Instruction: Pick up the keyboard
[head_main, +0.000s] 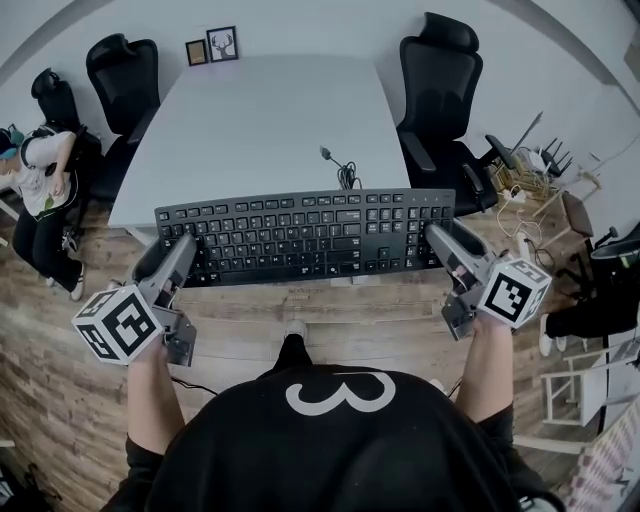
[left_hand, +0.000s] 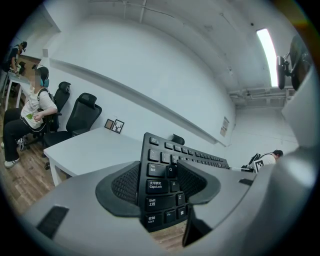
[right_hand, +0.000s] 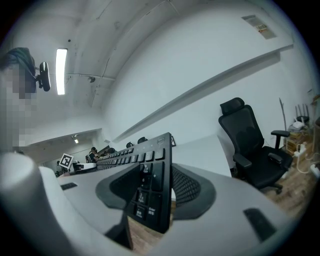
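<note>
A black full-size keyboard (head_main: 305, 238) hangs level in the air between me and the white table's near edge, its cable (head_main: 345, 175) trailing back onto the table. My left gripper (head_main: 187, 245) is shut on the keyboard's left end, and in the left gripper view the pads (left_hand: 125, 184) press on both faces of that end (left_hand: 160, 170). My right gripper (head_main: 437, 235) is shut on the right end. In the right gripper view the keyboard (right_hand: 150, 165) stands edge-on between the jaws of that gripper (right_hand: 152, 182).
The white table (head_main: 270, 110) lies beyond the keyboard, with two small picture frames (head_main: 212, 46) at its far edge. Black office chairs (head_main: 440, 100) stand at the table's right and left (head_main: 125, 80). A person (head_main: 40, 180) sits at far left. Wooden floor lies below.
</note>
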